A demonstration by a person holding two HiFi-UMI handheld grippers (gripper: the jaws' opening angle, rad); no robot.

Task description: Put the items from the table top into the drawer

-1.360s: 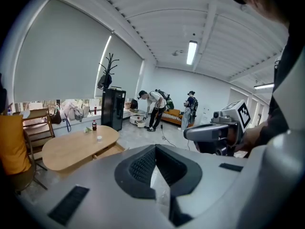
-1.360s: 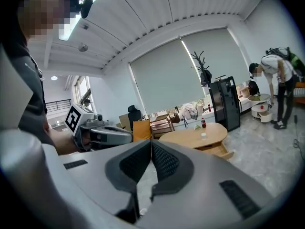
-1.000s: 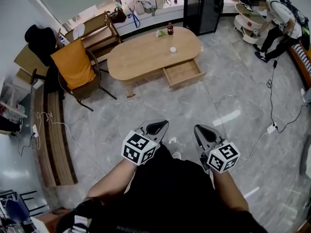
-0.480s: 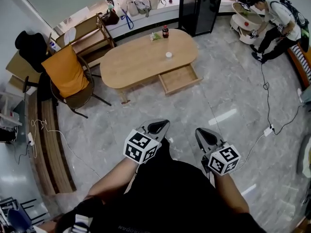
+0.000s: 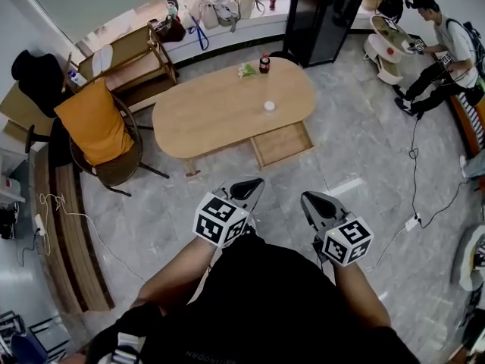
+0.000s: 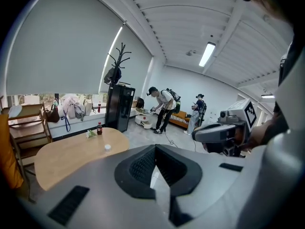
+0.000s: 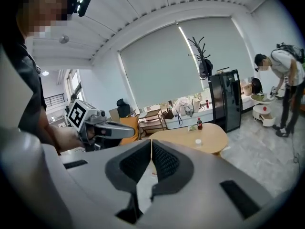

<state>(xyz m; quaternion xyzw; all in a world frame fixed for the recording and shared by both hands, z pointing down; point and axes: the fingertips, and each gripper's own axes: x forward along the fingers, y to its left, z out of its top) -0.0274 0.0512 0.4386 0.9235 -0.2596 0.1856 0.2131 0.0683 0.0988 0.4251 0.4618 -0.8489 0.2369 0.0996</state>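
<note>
An oval wooden table [image 5: 220, 116] stands ahead of me, with its drawer [image 5: 282, 144] pulled open on the near side. On the top are a dark bottle with a red cap [image 5: 264, 64], a green-and-white item [image 5: 246, 70] beside it, and a small white jar [image 5: 269, 105]. My left gripper [image 5: 248, 187] and right gripper [image 5: 317, 201] are held side by side over the floor, well short of the table. Both are shut and hold nothing. The left gripper view shows the bottle [image 6: 99, 128] and jar [image 6: 107, 147]; the right gripper view shows the same bottle [image 7: 199, 123] and jar [image 7: 198, 141].
A chair with an orange cushion [image 5: 95, 120] stands left of the table and a wooden shelf [image 5: 132, 51] behind it. A black cabinet [image 5: 322, 10] is at the far right corner. A person [image 5: 447, 40] bends over a small round table. A cable [image 5: 418, 165] crosses the floor.
The table and drawer have come closer and shifted lower in the head view as I moved toward them. Both grippers stay shut, side by side in front of me.
</note>
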